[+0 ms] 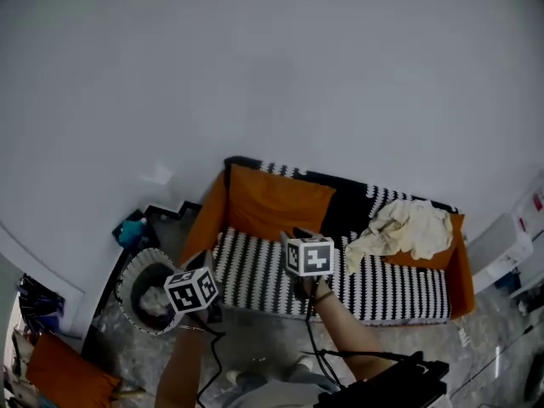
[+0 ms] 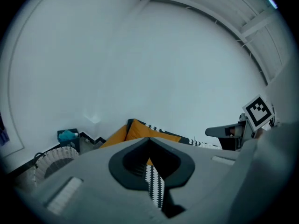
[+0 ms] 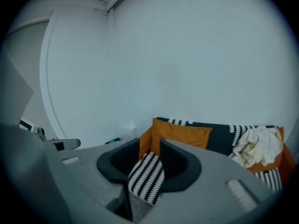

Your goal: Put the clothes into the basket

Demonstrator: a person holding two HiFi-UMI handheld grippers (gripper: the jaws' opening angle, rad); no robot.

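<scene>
Nearest the person, the left tool [image 2: 149,139] is hovering over the floor beside the woven laundry basket [image 1: 127,272]. Its tips are pressed together with nothing between them, only the sofa seat showing through the slot behind them. The basket is standing on the floor at the sofa's left end. Something pale is lying inside it, probably a garment, but it's too small to tell.

The right tool [image 3: 150,142] is hanging over the front edge of the zigzag-patterned sofa [image 1: 255,272], about mid-length. Its jaws are standing partly spread and gripping nothing; striped upholstery is showing in the gap.

Further back, the cream heap of clothes [image 1: 412,228] is lying on the right part of the sofa seat, against the backrest and well apart from both tools. An orange cushion [image 1: 276,202] is leaning on the backrest at the left part.

Key relation: the heap is sitting to the right of the right tool and beyond it, so the right tool is clearly the nearer one. The heap is stretching roughly along the sofa's length, with a loose tail trailing toward the front and the middle of the seat. That tail is looking like the closest spot to pinch. Basket and clothes are sitting at opposite ends of the sofa, so any carry will be running leftward along it.
</scene>
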